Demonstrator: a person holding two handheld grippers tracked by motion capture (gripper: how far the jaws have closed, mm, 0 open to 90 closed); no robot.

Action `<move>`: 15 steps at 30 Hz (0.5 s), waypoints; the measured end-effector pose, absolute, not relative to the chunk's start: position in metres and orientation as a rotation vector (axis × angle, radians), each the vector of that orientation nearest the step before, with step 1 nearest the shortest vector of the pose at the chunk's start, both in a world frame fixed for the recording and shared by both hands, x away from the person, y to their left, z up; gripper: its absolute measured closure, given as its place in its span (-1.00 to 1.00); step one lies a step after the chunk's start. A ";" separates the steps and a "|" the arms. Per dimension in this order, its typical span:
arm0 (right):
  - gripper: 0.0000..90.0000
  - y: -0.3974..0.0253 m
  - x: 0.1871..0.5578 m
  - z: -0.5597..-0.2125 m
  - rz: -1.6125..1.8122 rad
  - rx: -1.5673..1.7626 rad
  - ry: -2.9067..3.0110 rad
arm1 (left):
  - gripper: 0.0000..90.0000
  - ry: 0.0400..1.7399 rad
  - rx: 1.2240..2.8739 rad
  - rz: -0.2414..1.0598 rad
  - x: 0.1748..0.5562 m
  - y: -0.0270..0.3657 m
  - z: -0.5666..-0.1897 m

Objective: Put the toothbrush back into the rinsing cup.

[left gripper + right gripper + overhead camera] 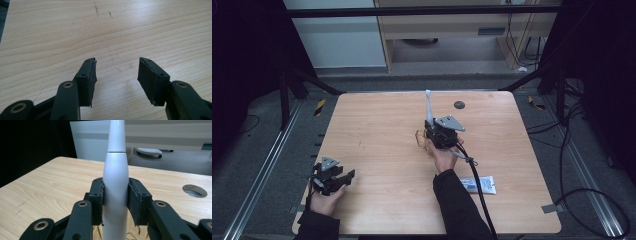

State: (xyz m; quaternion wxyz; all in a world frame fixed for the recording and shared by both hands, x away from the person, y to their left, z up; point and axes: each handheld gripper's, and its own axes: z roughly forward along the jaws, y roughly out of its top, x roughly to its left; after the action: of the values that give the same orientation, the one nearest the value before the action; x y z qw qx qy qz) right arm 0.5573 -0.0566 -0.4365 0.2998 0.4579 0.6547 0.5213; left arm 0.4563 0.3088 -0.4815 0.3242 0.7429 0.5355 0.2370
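Toothbrush [115,182], white and electric, is standing upright near the middle of the wooden table [377,130], the right gripper [115,195] pinching its handle between both pads. Toothpaste tube [478,184] is lying near the table's front edge. The left gripper [117,75] is hovering at the front left corner, jaws spread over bare wood.

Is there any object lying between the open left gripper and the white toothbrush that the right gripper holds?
Nothing visible: bare wood table lies between the left gripper and the toothbrush in the right gripper.
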 end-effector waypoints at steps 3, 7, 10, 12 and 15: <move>0.48 -0.055 0.556 -0.437 1.376 1.204 1.746 | 0.06 1.404 1.948 0.622 0.456 0.309 -0.481; 0.47 -0.054 0.556 -0.438 1.364 1.200 1.765 | 0.06 1.404 1.949 0.621 0.456 0.309 -0.481; 0.47 -0.054 0.556 -0.440 1.350 1.202 1.779 | 0.06 1.404 1.948 0.622 0.456 0.309 -0.481; 0.48 -0.053 0.556 -0.441 1.348 1.202 1.785 | 0.06 1.405 1.949 0.622 0.456 0.309 -0.481; 0.47 -0.053 0.556 -0.442 1.337 1.197 1.799 | 0.06 1.404 1.948 0.622 0.456 0.309 -0.481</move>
State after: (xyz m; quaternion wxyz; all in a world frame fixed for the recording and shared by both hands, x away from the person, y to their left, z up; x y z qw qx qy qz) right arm 0.5556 -0.0529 -0.4417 0.2957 0.4501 0.6761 0.5028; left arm 0.4562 0.3087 -0.4813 0.3244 0.7429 0.5354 0.2371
